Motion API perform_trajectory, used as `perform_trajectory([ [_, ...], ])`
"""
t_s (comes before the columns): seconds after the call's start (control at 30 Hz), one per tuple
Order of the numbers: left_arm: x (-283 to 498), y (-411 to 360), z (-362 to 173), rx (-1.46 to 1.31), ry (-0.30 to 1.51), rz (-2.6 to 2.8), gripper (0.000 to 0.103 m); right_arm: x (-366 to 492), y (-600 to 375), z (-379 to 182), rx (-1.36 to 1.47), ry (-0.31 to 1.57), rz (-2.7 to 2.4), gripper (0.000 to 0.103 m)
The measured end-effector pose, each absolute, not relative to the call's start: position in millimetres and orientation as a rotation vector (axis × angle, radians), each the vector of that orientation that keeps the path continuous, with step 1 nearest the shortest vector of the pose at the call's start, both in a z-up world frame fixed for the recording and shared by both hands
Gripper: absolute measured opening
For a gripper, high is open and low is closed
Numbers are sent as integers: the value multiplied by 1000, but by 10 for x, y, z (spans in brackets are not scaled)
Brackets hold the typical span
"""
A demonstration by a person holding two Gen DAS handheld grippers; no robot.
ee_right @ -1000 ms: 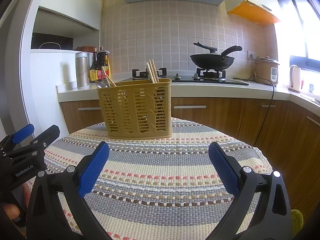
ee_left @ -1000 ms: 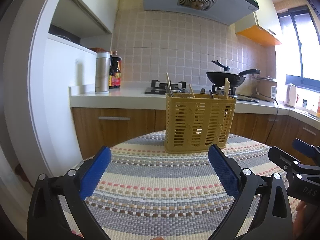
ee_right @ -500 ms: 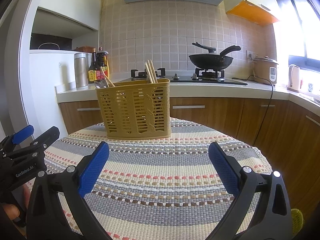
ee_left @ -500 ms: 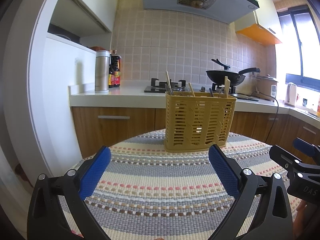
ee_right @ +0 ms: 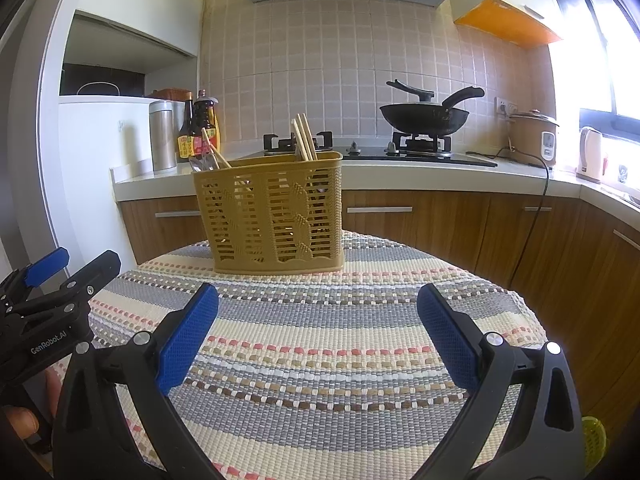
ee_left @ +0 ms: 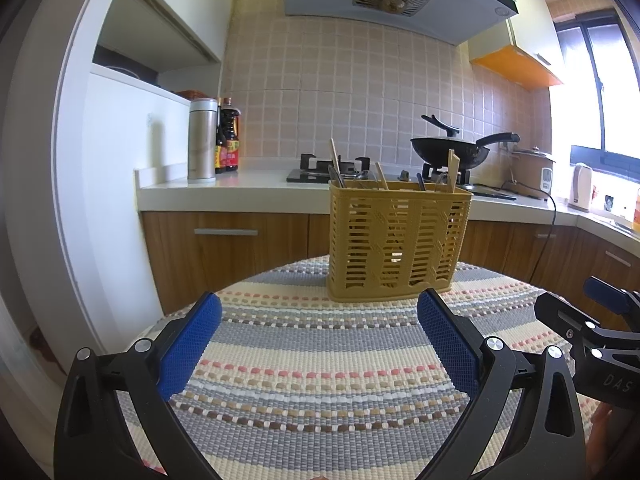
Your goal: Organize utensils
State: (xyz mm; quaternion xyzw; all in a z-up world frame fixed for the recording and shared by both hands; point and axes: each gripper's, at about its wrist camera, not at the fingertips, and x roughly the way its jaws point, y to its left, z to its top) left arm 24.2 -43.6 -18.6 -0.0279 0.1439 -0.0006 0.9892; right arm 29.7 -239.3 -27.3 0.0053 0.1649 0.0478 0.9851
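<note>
A tan slotted utensil basket (ee_left: 398,244) stands upright at the far side of a round table, also in the right wrist view (ee_right: 272,212). Wooden chopsticks (ee_right: 305,142) and metal utensils (ee_left: 362,176) stick out of its top. My left gripper (ee_left: 318,320) is open and empty, above the striped mat, short of the basket. My right gripper (ee_right: 318,316) is open and empty too, to the right of the left one. Each gripper shows at the edge of the other's view: the right one in the left wrist view (ee_left: 592,316), the left one in the right wrist view (ee_right: 64,264).
A striped woven mat (ee_right: 328,344) covers the table. Behind it runs a kitchen counter (ee_left: 240,188) with a steel flask (ee_left: 202,140), sauce bottles (ee_left: 228,140), a gas hob with a black wok (ee_right: 424,114), a rice cooker (ee_right: 534,136) and a kettle (ee_right: 590,152).
Both views have shifted slightly; the basket sits a little lower in the left wrist view and a little left in the right wrist view. Both grippers stay open.
</note>
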Motion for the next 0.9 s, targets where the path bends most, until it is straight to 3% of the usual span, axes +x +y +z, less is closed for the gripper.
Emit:
perform_trajectory([
  [0.9, 258, -425, -210, -57, 300, -2, 95, 297, -2385, -291, 10, 338, 97, 95],
])
